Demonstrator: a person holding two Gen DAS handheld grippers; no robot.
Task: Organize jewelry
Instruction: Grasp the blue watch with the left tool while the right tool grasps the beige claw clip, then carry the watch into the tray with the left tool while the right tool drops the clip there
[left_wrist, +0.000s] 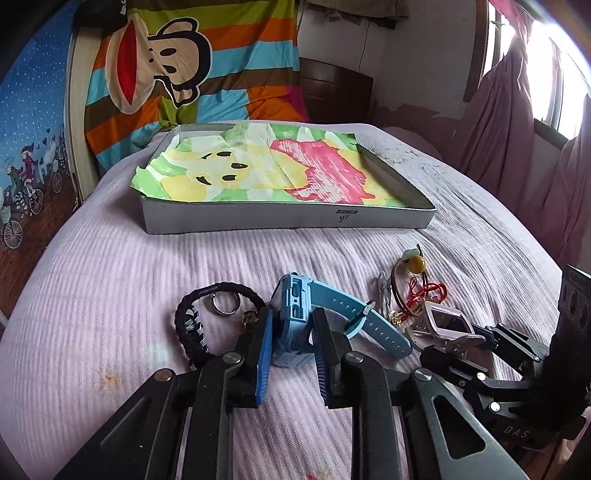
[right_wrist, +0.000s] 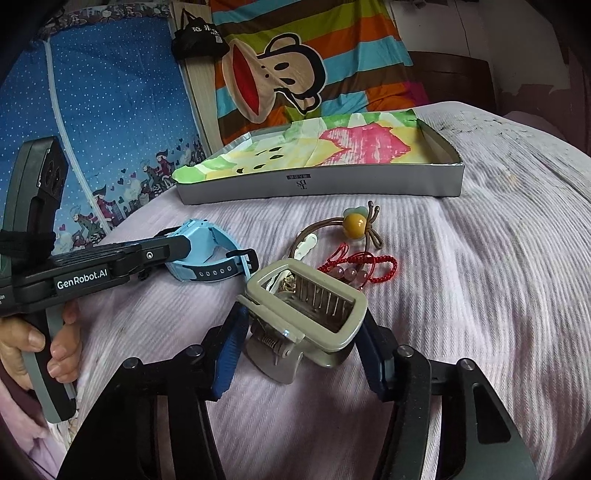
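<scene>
A light blue watch (left_wrist: 295, 295) lies on the pink bedspread, and my left gripper (left_wrist: 291, 321) is shut on its body with a blue pad on each side. In the right wrist view the same watch (right_wrist: 207, 240) sits under the left gripper (right_wrist: 177, 245). My right gripper (right_wrist: 303, 317) is shut on a beige claw hair clip (right_wrist: 306, 306), which rests on the bed. Close by lie a black braided bracelet (left_wrist: 207, 306), a silver ring (left_wrist: 225, 304), a hair tie with a yellow bead (right_wrist: 356, 221) and a red cord bracelet (right_wrist: 362, 266).
A shallow grey box (left_wrist: 288, 218) lined with coloured paper stands farther back on the bed (left_wrist: 92, 280). A striped monkey blanket (left_wrist: 166, 66) hangs behind it. A hand (right_wrist: 55, 343) holds the left gripper's handle. Curtains (left_wrist: 517, 129) hang at the right.
</scene>
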